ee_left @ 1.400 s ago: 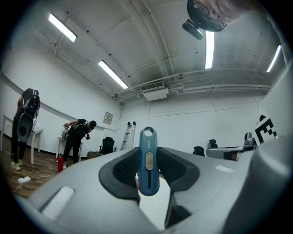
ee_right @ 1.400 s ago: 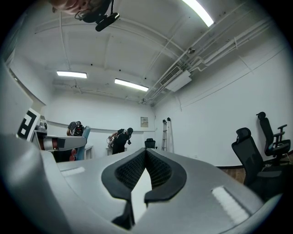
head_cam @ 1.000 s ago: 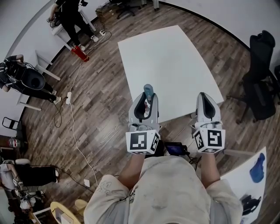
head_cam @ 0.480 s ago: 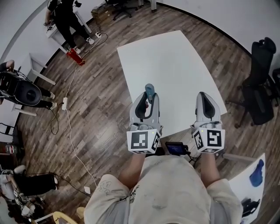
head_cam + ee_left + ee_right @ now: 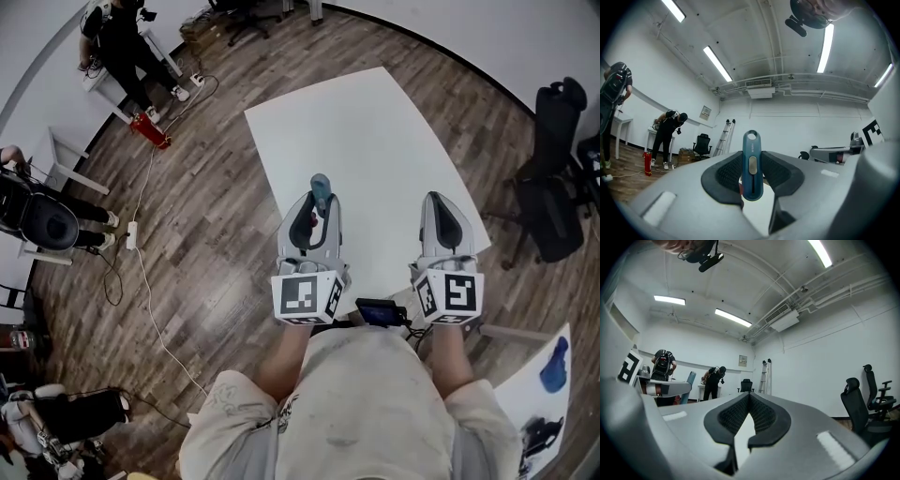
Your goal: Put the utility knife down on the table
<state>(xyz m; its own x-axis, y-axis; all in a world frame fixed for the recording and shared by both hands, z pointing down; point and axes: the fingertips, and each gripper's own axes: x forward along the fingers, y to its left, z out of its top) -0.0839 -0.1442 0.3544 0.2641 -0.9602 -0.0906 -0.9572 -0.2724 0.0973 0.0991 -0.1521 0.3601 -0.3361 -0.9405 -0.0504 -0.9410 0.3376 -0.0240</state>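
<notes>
My left gripper (image 5: 315,201) is clamped on the utility knife (image 5: 752,161), which stands upright between my pads with most of its teal body above my fingertips. My right gripper (image 5: 749,400) is closed on nothing, tips touching, off to the side of the knife. The white table (image 5: 366,131) lies below and ahead of my fingers, its near edge just under them. If I let go from up here, I judge the knife would drop, bounce and maybe skid off that edge onto the floor. Held low on its body, it could also tip as I lower it. I can't tell whether the blade is retracted. I can read no brand on the knife; the wall plaque ahead is too small to read
</notes>
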